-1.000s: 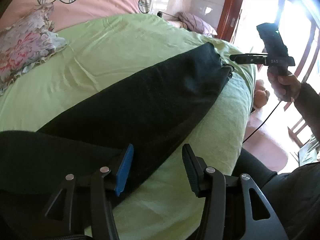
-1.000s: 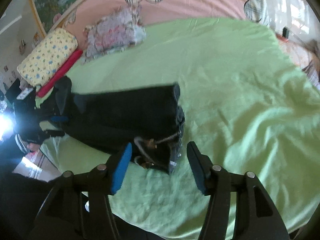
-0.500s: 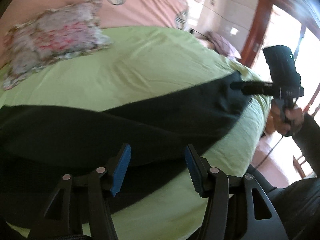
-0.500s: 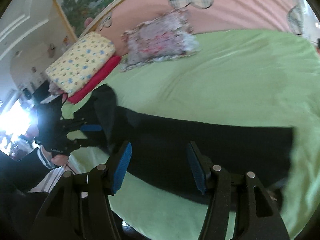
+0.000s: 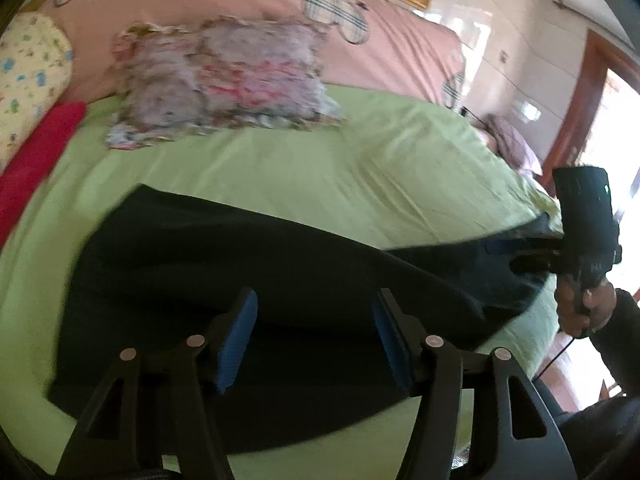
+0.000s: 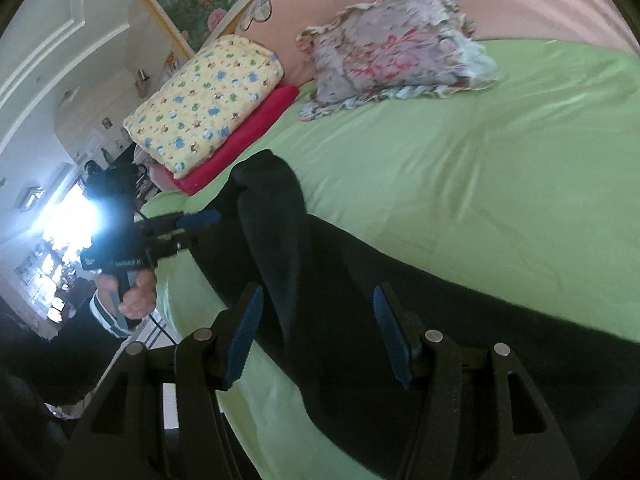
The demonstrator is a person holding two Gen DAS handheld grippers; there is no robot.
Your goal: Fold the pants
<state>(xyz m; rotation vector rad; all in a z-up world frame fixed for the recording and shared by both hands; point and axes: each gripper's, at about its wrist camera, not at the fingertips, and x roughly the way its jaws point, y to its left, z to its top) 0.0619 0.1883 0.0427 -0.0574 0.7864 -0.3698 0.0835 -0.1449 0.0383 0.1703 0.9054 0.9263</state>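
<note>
Now the black pants (image 5: 248,272) lie stretched across the green sheet (image 5: 304,168), passing beneath both pairs of jaws. The left gripper (image 5: 314,340) hovers level over them, jaws wide apart, holding nothing. The right gripper (image 6: 316,336) does likewise, jaws spread and empty. Beyond the jaws, a floral pillow (image 6: 396,44) rests by the headboard.
</note>
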